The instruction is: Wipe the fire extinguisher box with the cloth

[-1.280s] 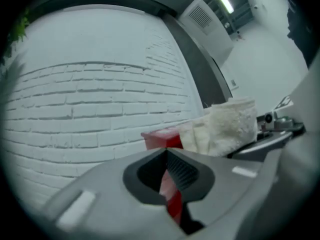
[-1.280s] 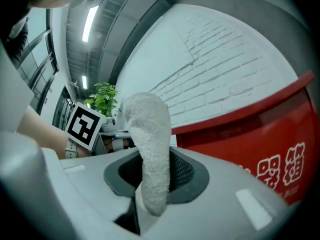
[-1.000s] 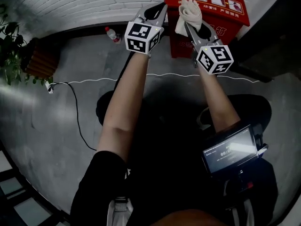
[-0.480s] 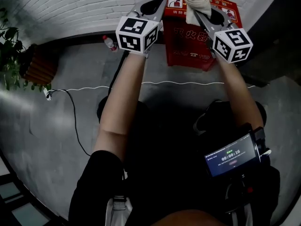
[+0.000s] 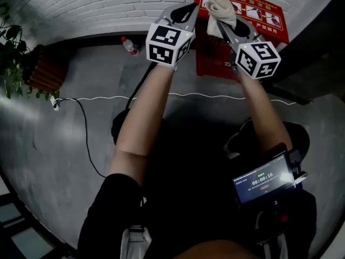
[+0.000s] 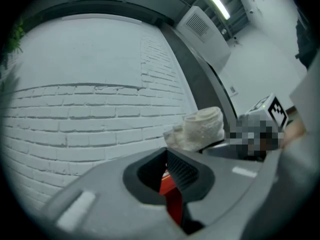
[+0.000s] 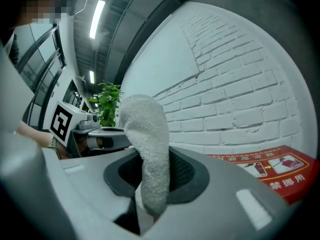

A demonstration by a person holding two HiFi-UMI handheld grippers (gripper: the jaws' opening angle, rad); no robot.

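**Right gripper has the cloth, up at the box's left end**

- White brick wall straight ahead of both grippers, grey floor below them.
- Fire extinguisher box: red, stands against the wall. It sits ahead of and below the right gripper. In the right gripper view its labelled top shows low and to the right of the jaws.
- Plant is well off to the left of the left gripper.
- Right gripper: jaws clamped on the cloth. It's a white, towel-like wad that sticks up out of the jaws. From the head view the cloth is over the left end of the box top; contact with the box can't be confirmed.
- Left gripper: just left of the right one, tips by the box's left edge. Jaws are together at the tips with nothing held, and only a sliver of red shows through the slit in the left gripper view.
- Bottle is on the floor at the foot of the wall, left of the left gripper.
- White cable runs across the floor under both forearms.
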